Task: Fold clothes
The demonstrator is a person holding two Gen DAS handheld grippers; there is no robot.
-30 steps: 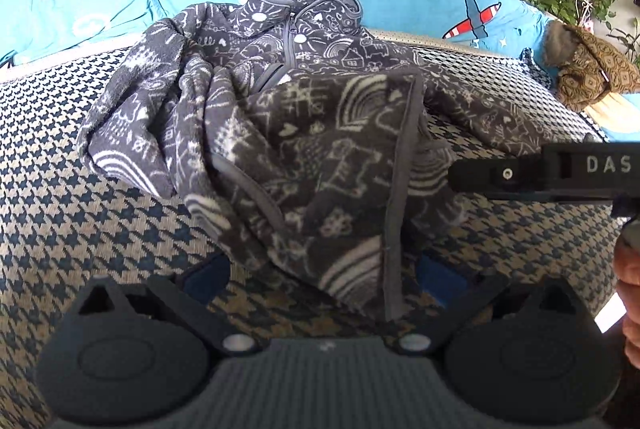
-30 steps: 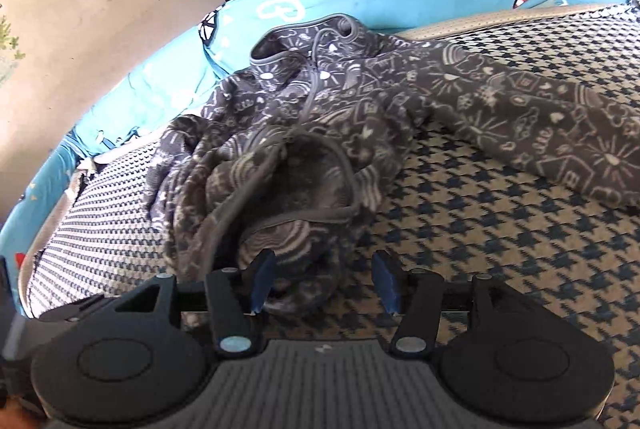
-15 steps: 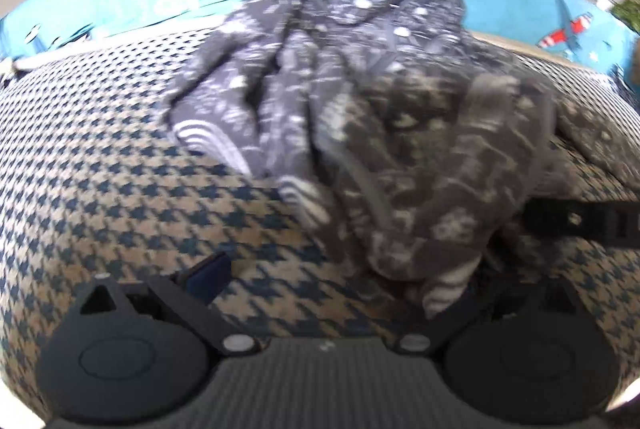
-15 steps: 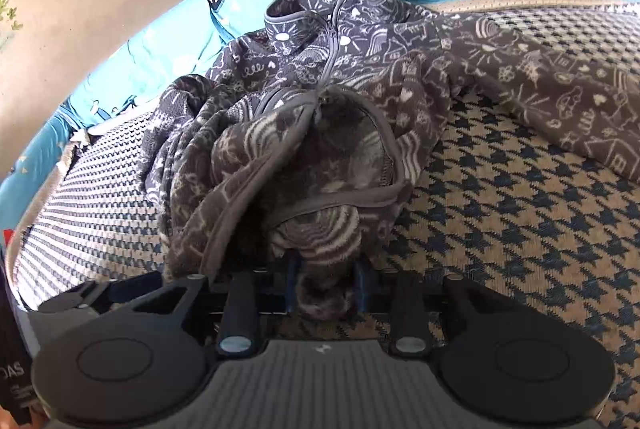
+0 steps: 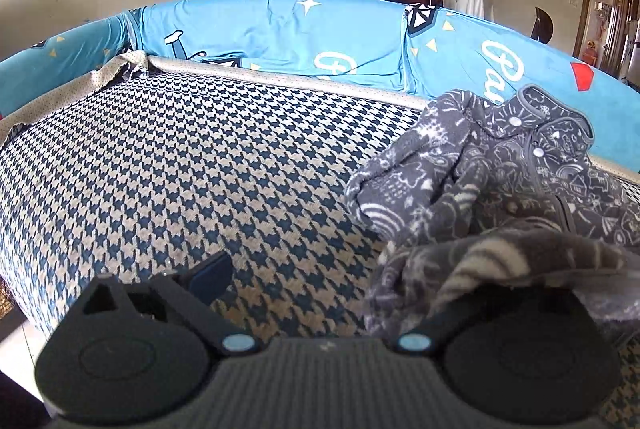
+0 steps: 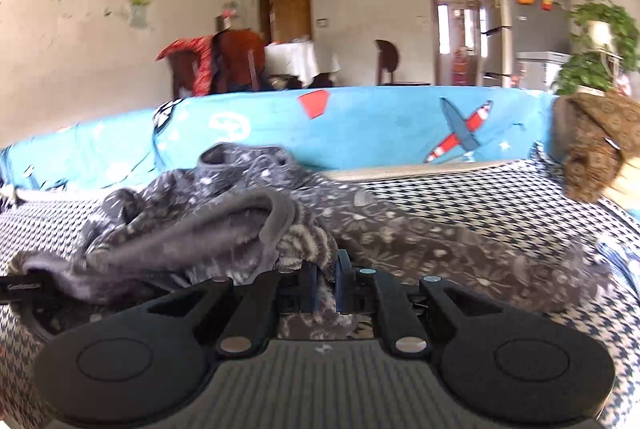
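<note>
A grey fleece jacket (image 5: 520, 189) with white doodle print lies bunched on the houndstooth sofa seat (image 5: 180, 169), collar toward the backrest. My left gripper (image 5: 320, 289) is open. Its left finger pad (image 5: 210, 275) hangs over bare seat, and a fold of the jacket lies over its right finger, hiding the tip. In the right wrist view my right gripper (image 6: 326, 285) is shut on a striped edge of the jacket (image 6: 240, 229), which is pulled up into a ridge. One sleeve trails right across the seat (image 6: 480, 197).
The blue printed backrest cover (image 5: 280, 37) runs behind the seat. A brown patterned cushion (image 6: 596, 149) sits at the right end of the sofa. Behind it are a potted plant (image 6: 600, 45), wooden chairs (image 6: 236, 61) and a white-clothed table.
My right gripper went from open to shut on the jacket's edge and tilted up to a level view. My left gripper swung left, so the jacket now sits at its right.
</note>
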